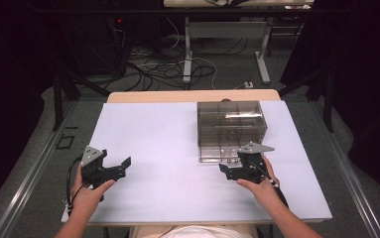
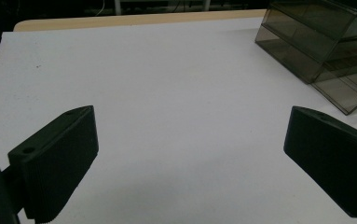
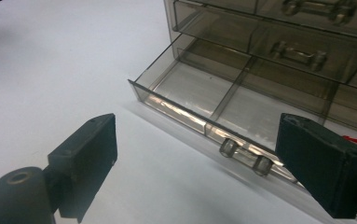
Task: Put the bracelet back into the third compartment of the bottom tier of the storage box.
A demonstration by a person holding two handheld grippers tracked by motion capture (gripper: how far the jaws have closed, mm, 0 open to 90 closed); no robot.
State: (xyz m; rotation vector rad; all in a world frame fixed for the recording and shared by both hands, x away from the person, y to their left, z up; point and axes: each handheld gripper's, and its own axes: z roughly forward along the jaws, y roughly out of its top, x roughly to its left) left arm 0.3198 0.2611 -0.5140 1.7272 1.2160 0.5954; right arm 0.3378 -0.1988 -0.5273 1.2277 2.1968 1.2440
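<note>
Smoky transparent plastic makes up the small chest of drawers (image 1: 231,128) standing on the white tabletop (image 1: 167,148), and its bottom drawer (image 3: 223,100) is pulled out toward the person. In the right gripper view that open drawer lies just ahead of and between the two black jaws, its divided compartments looking empty and its clear bar handle (image 3: 245,156) just inside the right-hand jaw. The right gripper (image 1: 234,166) has its jaws spread wide with nothing between them, right in front of the drawer's front edge. The closed drawers above show similar clear handles. The left gripper (image 1: 115,168) is well apart from the chest, jaws likewise wide apart and holding nothing, with bare white tabletop between them; the chest sits beyond its right-hand jaw, off to the far right.
</note>
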